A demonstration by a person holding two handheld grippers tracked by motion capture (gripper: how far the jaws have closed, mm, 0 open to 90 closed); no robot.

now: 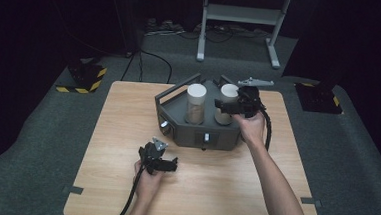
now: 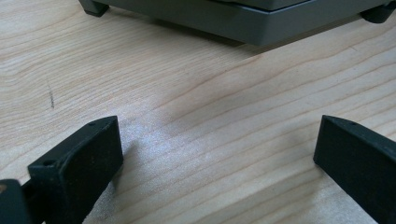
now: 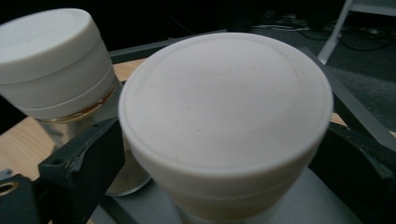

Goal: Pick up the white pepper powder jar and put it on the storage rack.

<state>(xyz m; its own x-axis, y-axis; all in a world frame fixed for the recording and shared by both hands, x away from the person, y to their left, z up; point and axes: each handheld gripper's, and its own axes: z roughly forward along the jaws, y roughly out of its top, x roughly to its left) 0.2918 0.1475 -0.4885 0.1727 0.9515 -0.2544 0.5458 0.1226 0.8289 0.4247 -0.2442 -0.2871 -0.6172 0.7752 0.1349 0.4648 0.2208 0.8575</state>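
Your left gripper [image 1: 167, 164] rests low over the table [image 1: 94, 181], jaws wide and empty, just in front of the grey machine [image 1: 197, 133]. The right-hand jar [image 3: 226, 116] stands upright in that machine, beside its twin [image 3: 51, 60]. Your right gripper [image 1: 224, 105] straddles its white lid, jaws spread wide on either flank; whether the pads touch it cannot be told. This hand is the nearer; the jar's long axis runs vertical.

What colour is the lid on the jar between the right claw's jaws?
White, or slightly off-white. The lid shows best in the right gripper view.
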